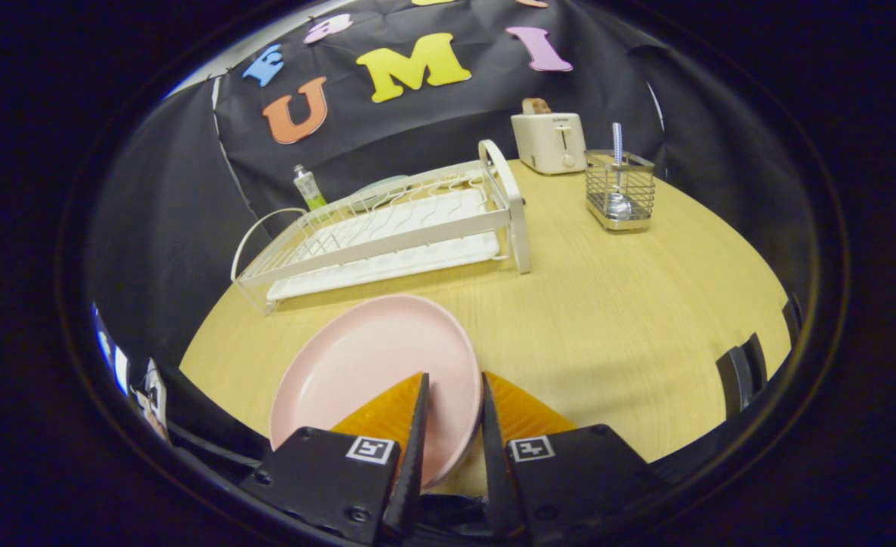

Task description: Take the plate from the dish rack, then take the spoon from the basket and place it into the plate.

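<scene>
The pink plate (372, 365) lies low over the wooden table (607, 319), just in front of the white dish rack (387, 228). Its right rim runs between the fingers of my gripper (454, 377): one finger stands over the plate's inside, the other against the outside of the rim, so the gripper is shut on the rim. The spoon (617, 175) stands bowl down in the wire basket (619, 190), its striped handle sticking up, far beyond the fingers at the back right of the table.
A cream toaster (548, 140) with a slice of toast stands behind the basket. A small tube (308, 187) stands behind the rack, and a pale dish (376, 188) lies behind its far side. Open tabletop stretches between the plate and the basket.
</scene>
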The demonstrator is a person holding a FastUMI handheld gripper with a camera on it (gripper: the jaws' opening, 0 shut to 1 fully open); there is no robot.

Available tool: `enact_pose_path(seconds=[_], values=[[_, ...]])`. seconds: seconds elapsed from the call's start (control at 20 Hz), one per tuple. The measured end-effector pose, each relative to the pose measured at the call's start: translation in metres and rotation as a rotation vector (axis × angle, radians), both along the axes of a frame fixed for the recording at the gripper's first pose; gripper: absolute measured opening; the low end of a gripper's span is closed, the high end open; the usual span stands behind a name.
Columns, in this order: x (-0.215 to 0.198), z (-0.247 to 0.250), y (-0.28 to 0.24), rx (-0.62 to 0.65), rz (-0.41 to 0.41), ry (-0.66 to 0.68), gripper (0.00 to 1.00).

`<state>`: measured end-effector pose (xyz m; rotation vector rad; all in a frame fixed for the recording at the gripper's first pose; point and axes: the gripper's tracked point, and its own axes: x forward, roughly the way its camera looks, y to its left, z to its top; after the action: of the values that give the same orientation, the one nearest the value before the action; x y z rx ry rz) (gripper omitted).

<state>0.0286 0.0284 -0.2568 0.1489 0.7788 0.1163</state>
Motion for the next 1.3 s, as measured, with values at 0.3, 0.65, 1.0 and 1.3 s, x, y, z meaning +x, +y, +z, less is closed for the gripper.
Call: enact_pose_path(seconds=[0.3, 0.65, 1.0, 1.3], values=[[0.014, 0.031, -0.025, -0.088, -0.020, -0.156, 0.85], [0.038, 0.077, -0.064, -0.122, -0.078, -0.316, 1.00], [0.088, 0.119, -0.142, -0.155, -0.198, -0.390, 1.00], [0.156, 0.129, -0.193, -0.088, -0.222, -0.376, 1.00]])
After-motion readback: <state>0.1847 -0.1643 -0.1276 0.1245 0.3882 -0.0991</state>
